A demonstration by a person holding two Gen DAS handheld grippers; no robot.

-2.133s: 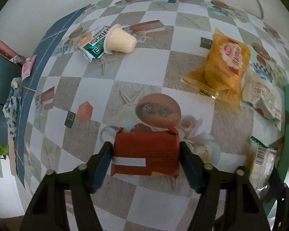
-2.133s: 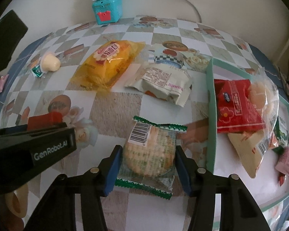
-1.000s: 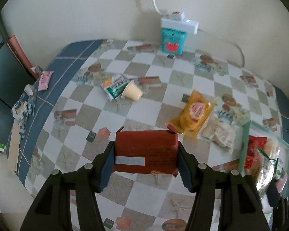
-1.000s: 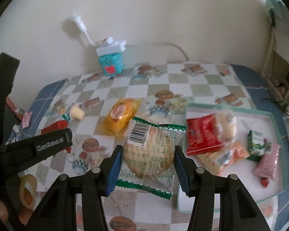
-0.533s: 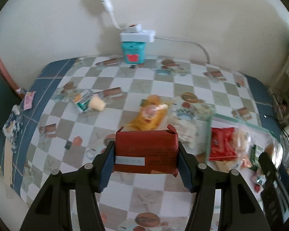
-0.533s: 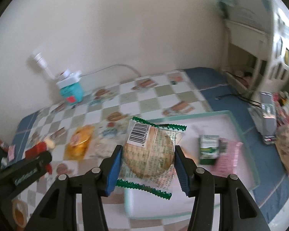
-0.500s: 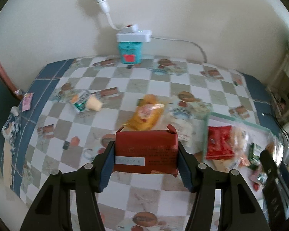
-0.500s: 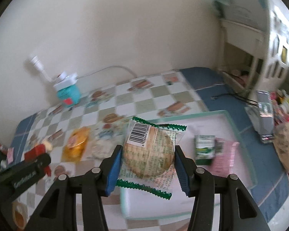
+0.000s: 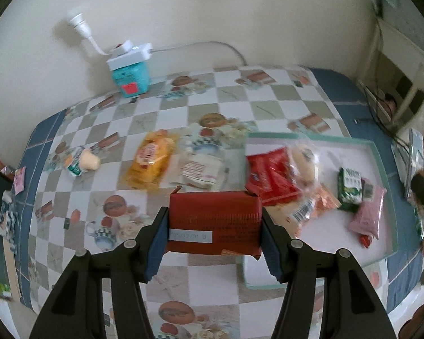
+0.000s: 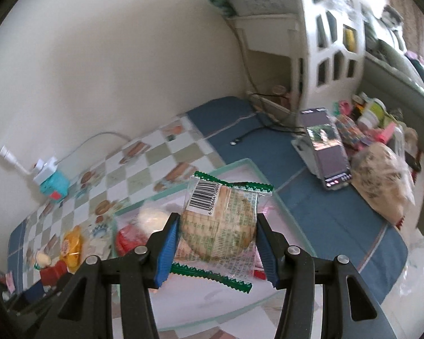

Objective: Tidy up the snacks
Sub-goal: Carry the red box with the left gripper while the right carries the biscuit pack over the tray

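Currently both grippers are loaded and held in the air above the table. The left gripper (image 9: 214, 241) has its jaws closed against the two ends of a red packet (image 9: 214, 221); the right gripper (image 10: 217, 250) is clamped on a green-edged cracker pack (image 10: 219, 226), barcode uppermost.

Change noted: two seconds ago both packets lay on the checked tablecloth (image 9: 234, 96) with the jaws set around them. Since then both have been lifted clear and carried rightward — the left view now takes in the whole table, and the tray (image 9: 380, 158), formerly at its margin, sits just ahead of the red packet. The right view has swung further still; the cracker pack now hangs over the tray's (image 10: 240, 165) white floor, with a phone (image 10: 326, 149) and shelf clutter beyond.

Tray contents: a red bag (image 9: 271, 176), a clear-wrapped round biscuit (image 9: 305, 161), a green packet (image 9: 350, 185) and a pink packet (image 9: 369, 214), among others. Outstanding on the cloth: a yellow bag (image 9: 151, 159), a white packet (image 9: 202, 171) and a small cup dessert (image 9: 84, 162).

Assessment — transport is nearly complete. The right-hand item appears ready for lowering and release into free tray space; the left-hand item appears to be at the tray's near-left corner and likely needs a little more travel. Three items would remain.
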